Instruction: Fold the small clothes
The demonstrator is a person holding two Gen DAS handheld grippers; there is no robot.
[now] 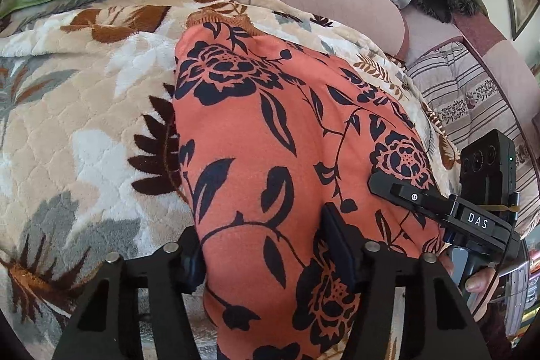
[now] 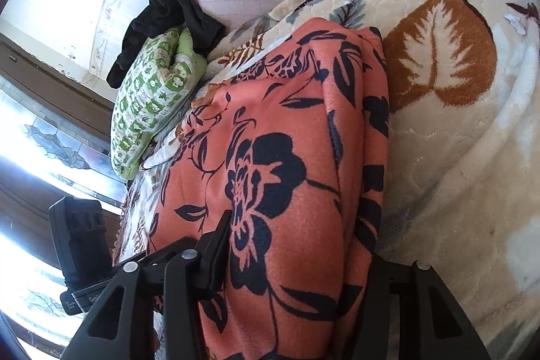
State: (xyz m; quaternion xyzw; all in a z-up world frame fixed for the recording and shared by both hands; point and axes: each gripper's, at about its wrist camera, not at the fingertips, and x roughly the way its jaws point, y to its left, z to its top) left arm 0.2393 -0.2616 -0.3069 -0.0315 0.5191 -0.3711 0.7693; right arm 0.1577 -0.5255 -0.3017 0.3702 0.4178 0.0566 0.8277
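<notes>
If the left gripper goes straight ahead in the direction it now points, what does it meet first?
The left gripper would meet the orange flowered garment first; the cloth already lies between its jaws. The leaf-patterned blanket probably lies just beneath it.

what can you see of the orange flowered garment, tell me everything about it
The orange garment is soft, fleecy-looking cloth printed with dark navy roses, leaves and stems, with a ribbed orange-brown band at its far end. It lies lengthwise on the leaf-patterned blanket, folded over so that stacked layers show along one long edge. Its near end bunches up between the fingers of both grippers: the left gripper and the right gripper each have a bulge of fabric between their pads. Nothing else touches it.
</notes>
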